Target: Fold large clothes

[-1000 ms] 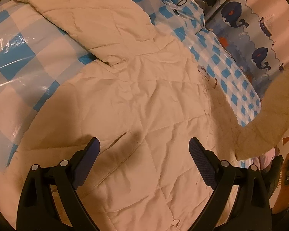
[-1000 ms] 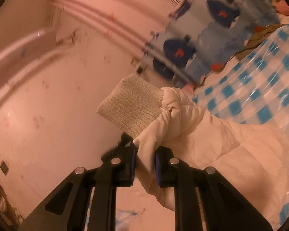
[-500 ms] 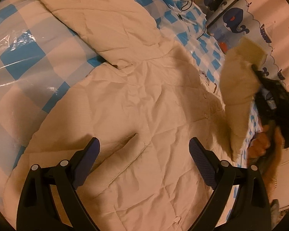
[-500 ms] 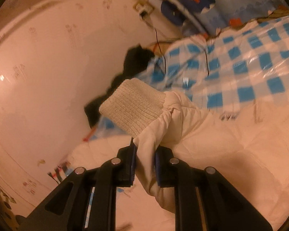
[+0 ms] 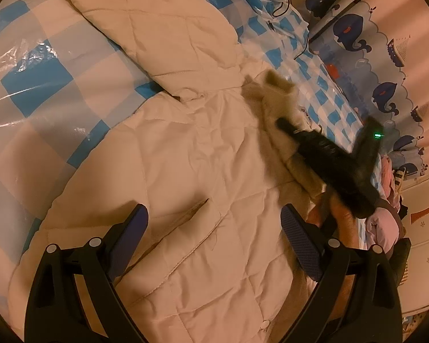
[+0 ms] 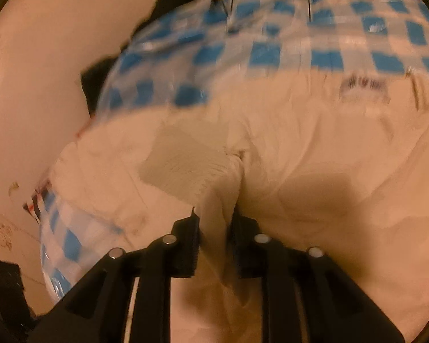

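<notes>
The cream quilted coat (image 5: pixel 186 148) lies spread across the frame's middle on the blue-checked plastic sheet (image 5: pixel 28 77); its neck label (image 6: pixel 363 84) is too blurred to read. My right tool (image 6: pixel 214 223) is opening, the ribbed-cuff sleeve (image 6: pixel 217 197) between its jaws. My left tool (image 5: pixel 214 228) hangs spread wide over the coat, empty.

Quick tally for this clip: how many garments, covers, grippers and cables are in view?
Jacket: 1
Checked cover: 1
Whale curtain: 1
Cable: 1
Grippers: 2, the left gripper open over the jacket, the right gripper opening with the sleeve between its jaws
Total: 6
</notes>
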Demonstrator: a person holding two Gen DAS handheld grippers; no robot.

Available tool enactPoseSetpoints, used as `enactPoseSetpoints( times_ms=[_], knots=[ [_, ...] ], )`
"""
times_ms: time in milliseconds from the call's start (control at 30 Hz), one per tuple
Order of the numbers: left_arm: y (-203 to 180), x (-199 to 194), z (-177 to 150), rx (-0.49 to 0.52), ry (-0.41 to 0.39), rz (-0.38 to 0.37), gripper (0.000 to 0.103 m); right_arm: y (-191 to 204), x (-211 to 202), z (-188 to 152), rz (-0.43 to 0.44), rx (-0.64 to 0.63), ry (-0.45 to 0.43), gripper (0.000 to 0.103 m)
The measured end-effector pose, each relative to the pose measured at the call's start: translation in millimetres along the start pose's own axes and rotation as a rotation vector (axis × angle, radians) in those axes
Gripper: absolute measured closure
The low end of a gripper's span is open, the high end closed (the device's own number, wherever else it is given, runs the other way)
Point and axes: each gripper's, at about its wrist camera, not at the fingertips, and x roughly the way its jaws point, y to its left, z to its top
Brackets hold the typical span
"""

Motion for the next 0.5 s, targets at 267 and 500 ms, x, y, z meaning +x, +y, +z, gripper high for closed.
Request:
enactPoseSetpoints(
  times_ms=[267, 500],
  knots=[
    [1.5, 2.7, 1.2, -0.005, 0.004, 0.004, 0.013, 25.4, -16.7, -2.9, 0.055, -0.034, -0.052, 0.038],
    [0.9, 5.7, 1.5, -0.001, 0.004, 0.011, 0.013, 18.4, 29.4, -8.3, -0.031, 0.001, 0.087, 0.030]
  ],
)
